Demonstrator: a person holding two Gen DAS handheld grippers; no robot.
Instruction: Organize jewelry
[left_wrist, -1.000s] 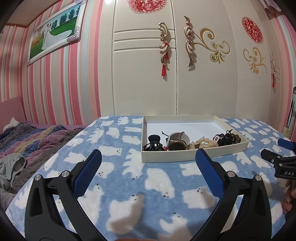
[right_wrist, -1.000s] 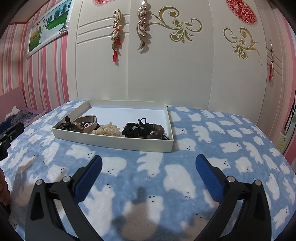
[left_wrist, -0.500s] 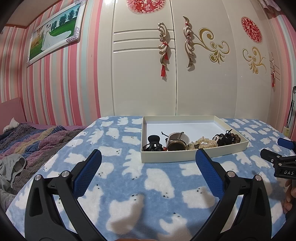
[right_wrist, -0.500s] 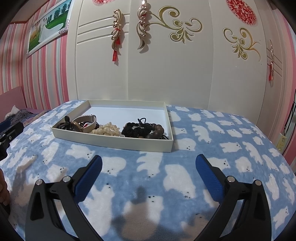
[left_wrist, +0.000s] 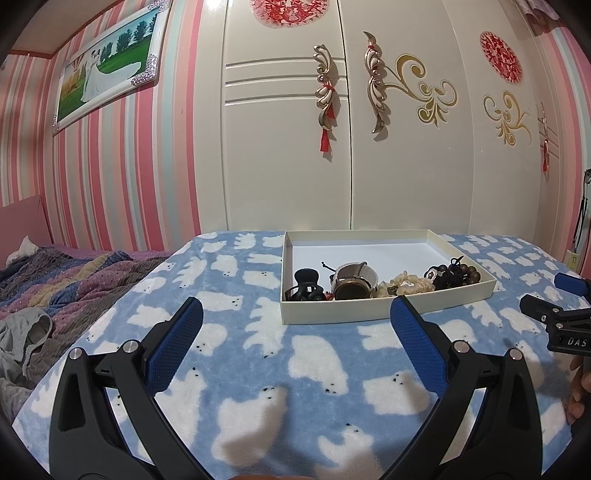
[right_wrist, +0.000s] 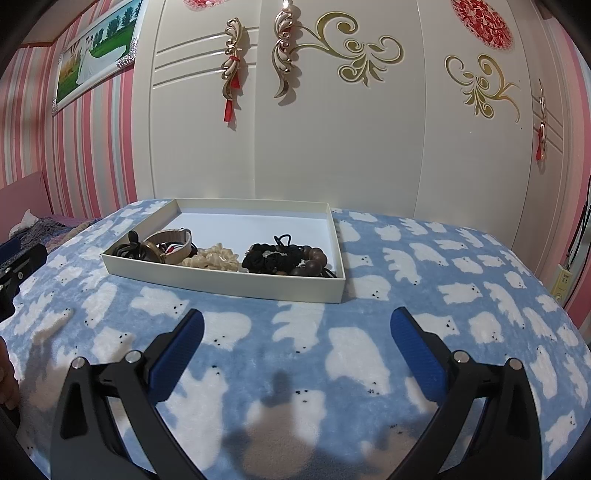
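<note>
Your left claw (left_wrist: 295, 332) is wide open and holds nothing. Its two blue pads (left_wrist: 177, 347) sit low over the blue blanket (left_wrist: 240, 295) with white bears on it. Your right claw (right_wrist: 295, 332) is wide open too, and it is also empty. It hangs over the same blanket, a little to the right of the other one.

Just past both claws sits a flat cream box (left_wrist: 332, 314) on the blanket. All the jewelry lies in the near part of the box, in a row. From left to right in the left view you see a black hair clip (left_wrist: 304, 284), a watch (left_wrist: 352, 282) with a pale strap, a cream scrunchie (left_wrist: 406, 282), a black hair tie (left_wrist: 448, 275) and a brown bead bracelet (left_wrist: 471, 275). They lie close, some touching. The far part of the box is bare white.

Behind the box stands a big white wardrobe (left_wrist: 288, 147) with gold swirls. To the left lies a striped quilt (left_wrist: 66, 273) by the pink striped wall (left_wrist: 129, 166).
</note>
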